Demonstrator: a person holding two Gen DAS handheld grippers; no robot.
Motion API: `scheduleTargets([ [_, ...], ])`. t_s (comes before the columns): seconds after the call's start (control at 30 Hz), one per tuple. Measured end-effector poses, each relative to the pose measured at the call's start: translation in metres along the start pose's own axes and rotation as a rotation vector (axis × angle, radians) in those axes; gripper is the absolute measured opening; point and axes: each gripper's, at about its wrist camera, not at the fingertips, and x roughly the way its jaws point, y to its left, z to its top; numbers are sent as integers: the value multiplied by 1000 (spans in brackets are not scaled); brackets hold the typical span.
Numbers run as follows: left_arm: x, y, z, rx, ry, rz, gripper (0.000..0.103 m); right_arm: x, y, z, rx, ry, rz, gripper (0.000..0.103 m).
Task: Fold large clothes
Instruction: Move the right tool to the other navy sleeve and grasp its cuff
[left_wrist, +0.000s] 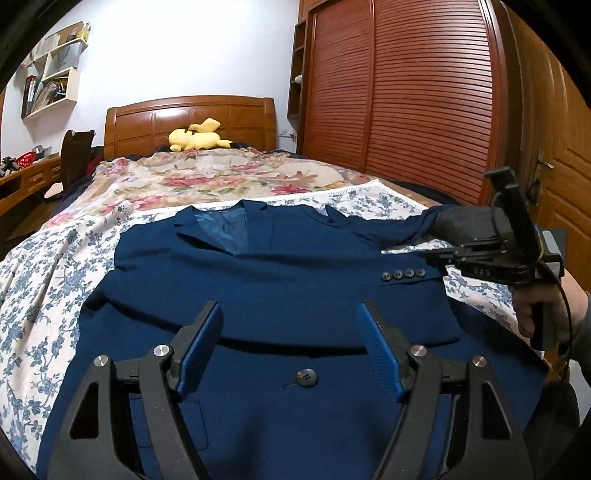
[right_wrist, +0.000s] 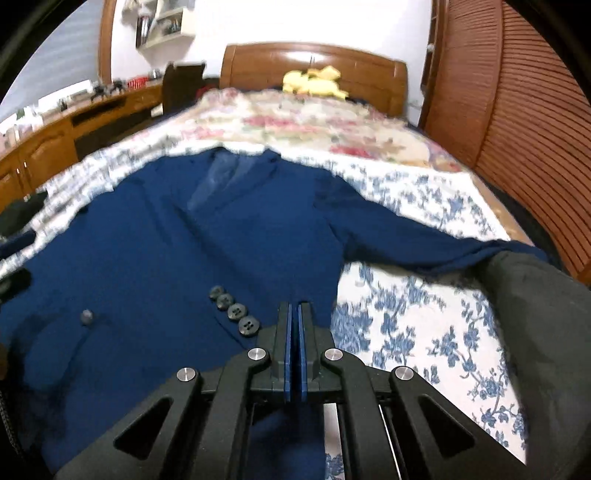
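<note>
A navy blue suit jacket (left_wrist: 280, 280) lies front up on the bed, collar toward the headboard; it also shows in the right wrist view (right_wrist: 155, 251). One sleeve is folded across the chest, its cuff buttons (left_wrist: 402, 274) near the right side. My left gripper (left_wrist: 290, 328) is open, hovering above the jacket's lower front, near its front button (left_wrist: 306, 378). My right gripper (right_wrist: 294, 314) has its jaws together at the folded sleeve's cuff edge beside the cuff buttons (right_wrist: 234, 312); whether cloth is pinched is not visible. It also appears in the left wrist view (left_wrist: 436, 256).
The bed has a blue floral sheet (right_wrist: 424, 332) and a pink floral blanket (left_wrist: 207, 181). A yellow plush toy (left_wrist: 199, 139) sits by the wooden headboard (left_wrist: 192, 118). A wooden wardrobe (left_wrist: 406, 92) stands on the right, a desk (right_wrist: 55, 144) on the left. A dark padded object (right_wrist: 546, 332) lies at the right.
</note>
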Motion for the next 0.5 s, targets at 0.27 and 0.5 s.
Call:
scheduleTargets([
  [0.27,5,0,-3,-6,19,7,76,7,-4,24,2,30,-51,51],
  [0.5,11,-1,-6,-3,39,15,76,23,-36,36,6,32,-58,53],
])
